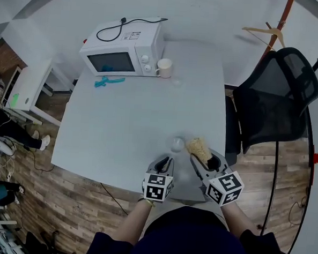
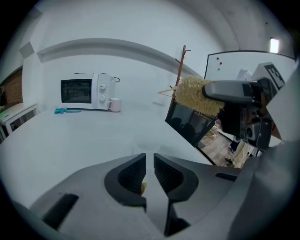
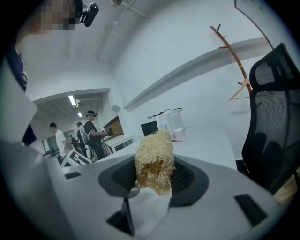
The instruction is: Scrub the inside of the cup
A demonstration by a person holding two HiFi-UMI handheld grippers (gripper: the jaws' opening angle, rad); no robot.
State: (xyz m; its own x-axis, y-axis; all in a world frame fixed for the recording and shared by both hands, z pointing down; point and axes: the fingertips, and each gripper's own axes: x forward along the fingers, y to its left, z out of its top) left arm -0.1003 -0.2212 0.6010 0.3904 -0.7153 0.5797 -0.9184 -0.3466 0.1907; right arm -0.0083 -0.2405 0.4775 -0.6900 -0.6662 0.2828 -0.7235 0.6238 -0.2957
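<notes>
A small clear glass cup [image 1: 178,145] stands on the pale table [image 1: 121,127] near its front edge. My left gripper [image 1: 166,162] sits just short of the cup, to its left. The jaws [image 2: 150,169] are shut with only a thin slit between them and nothing held. My right gripper [image 1: 208,163] is shut on a straw-coloured loofah scrubber [image 1: 199,149], which pokes out just right of the cup. In the right gripper view the scrubber [image 3: 153,159] stands upright between the dark pads. The left gripper view shows it [image 2: 194,96] raised at upper right.
A white microwave [image 1: 123,54] with a white mug [image 1: 164,68] beside it stands at the table's far end, and a blue object [image 1: 109,82] lies in front of it. A black mesh office chair [image 1: 276,99] is at the table's right side. Several people stand far off [image 3: 89,133].
</notes>
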